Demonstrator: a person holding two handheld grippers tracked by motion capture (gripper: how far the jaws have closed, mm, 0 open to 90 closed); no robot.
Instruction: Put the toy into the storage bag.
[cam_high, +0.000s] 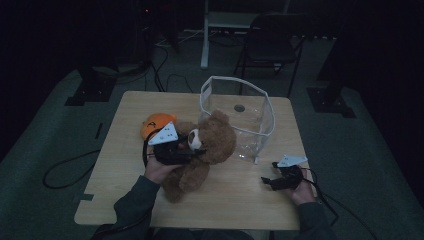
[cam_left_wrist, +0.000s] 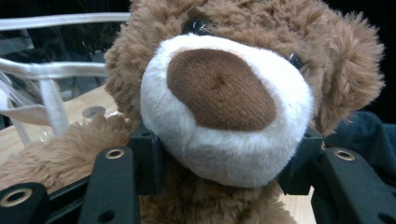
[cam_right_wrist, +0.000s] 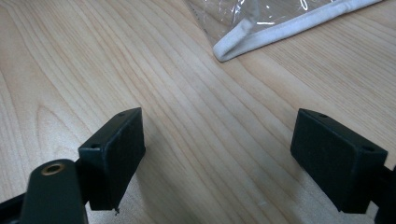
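While the right gripper (cam_high: 267, 181) rests on the wooden table (cam_high: 125, 150) with its jaws spread wide and nothing between them, the left gripper (cam_high: 192, 150) clamps the white muzzle of the brown teddy bear (cam_high: 212, 145), which lies mid-table beside the clear bin (cam_high: 250, 120), with an orange toy (cam_high: 152, 124) just behind.

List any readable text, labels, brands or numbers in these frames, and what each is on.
None readable. The teddy bear, the clear bin, the orange plush, the table and both grippers, left gripper and right gripper, show no print or labels.
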